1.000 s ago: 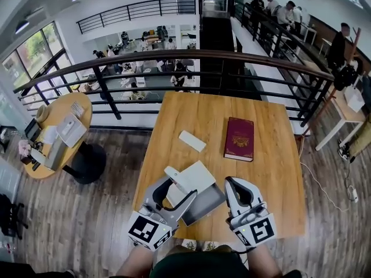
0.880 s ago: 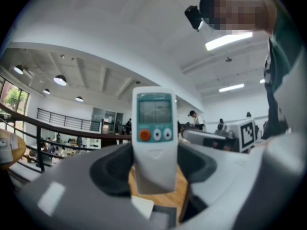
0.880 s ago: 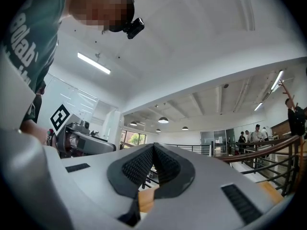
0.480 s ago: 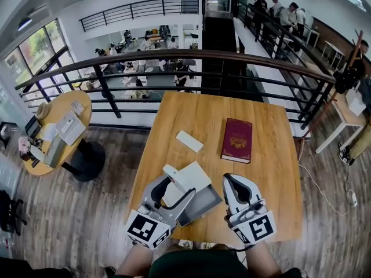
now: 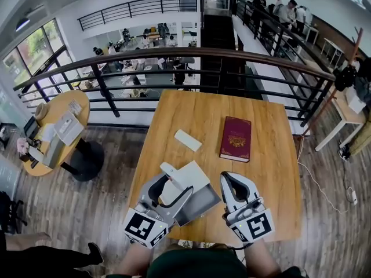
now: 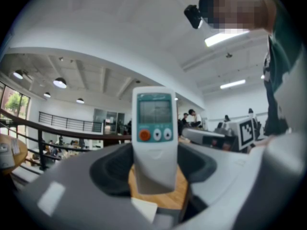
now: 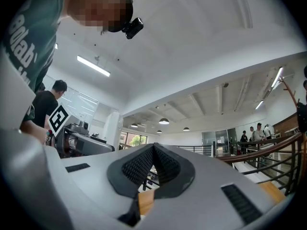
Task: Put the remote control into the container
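While the left gripper [image 5: 173, 185]'s jaws clamp the remote control [image 6: 154, 138] by the container [image 5: 203, 204] at the counter [image 5: 203, 114]'s near edge, the right gripper [image 7: 153, 150]'s jaws sit closed and empty, insertion outstanding.

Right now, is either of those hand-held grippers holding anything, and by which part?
The left hand-held gripper holds the remote control by its plain lower end; the right hand-held gripper is shut, empty.

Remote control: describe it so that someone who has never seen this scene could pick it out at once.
At the near edge of the wooden table, the left gripper holds the remote control between its jaws. Its small screen above an orange button and two white buttons sets it apart from the plain white slab lying near the dark red book.
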Available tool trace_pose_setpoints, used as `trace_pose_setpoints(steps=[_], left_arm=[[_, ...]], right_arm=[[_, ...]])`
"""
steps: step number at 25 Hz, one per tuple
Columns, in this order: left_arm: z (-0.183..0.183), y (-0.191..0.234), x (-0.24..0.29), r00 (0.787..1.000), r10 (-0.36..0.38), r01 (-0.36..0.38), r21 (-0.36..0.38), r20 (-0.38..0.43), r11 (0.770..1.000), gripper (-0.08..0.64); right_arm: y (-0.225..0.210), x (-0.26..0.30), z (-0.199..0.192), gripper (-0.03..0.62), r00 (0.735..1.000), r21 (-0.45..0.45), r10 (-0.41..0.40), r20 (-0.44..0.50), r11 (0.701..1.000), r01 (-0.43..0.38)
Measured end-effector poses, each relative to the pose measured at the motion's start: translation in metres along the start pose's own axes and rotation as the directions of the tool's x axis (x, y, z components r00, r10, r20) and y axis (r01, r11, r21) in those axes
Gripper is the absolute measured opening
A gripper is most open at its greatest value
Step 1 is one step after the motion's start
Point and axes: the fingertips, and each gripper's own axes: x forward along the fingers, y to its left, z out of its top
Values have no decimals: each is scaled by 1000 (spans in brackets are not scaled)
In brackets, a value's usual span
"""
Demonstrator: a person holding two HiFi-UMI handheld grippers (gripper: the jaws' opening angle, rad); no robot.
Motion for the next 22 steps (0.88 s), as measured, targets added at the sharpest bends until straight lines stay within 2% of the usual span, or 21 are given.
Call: trace_pose_setpoints(steps=[8,12,18,22], left_arm=[[-12,-2,2,999,-17,17,-1,-35,1000,282],[-33,-4,9,994,-29,31,12,-107,999,282],[-67,-13,22,974,-47,63,64,-220,996,282],[-88,-18,27,951,-71,91,50,-301,995,281]], right_arm=[[1,0,-3,15,1000,11,0,2,1000,0],[0,-2,-9,15,1000,22,-10,-7,1000,10],[-9,-7,-16,15,999,29,-32,-11,999,32],[-10,-8,-19,15,999,32,-37,-10,999,38]])
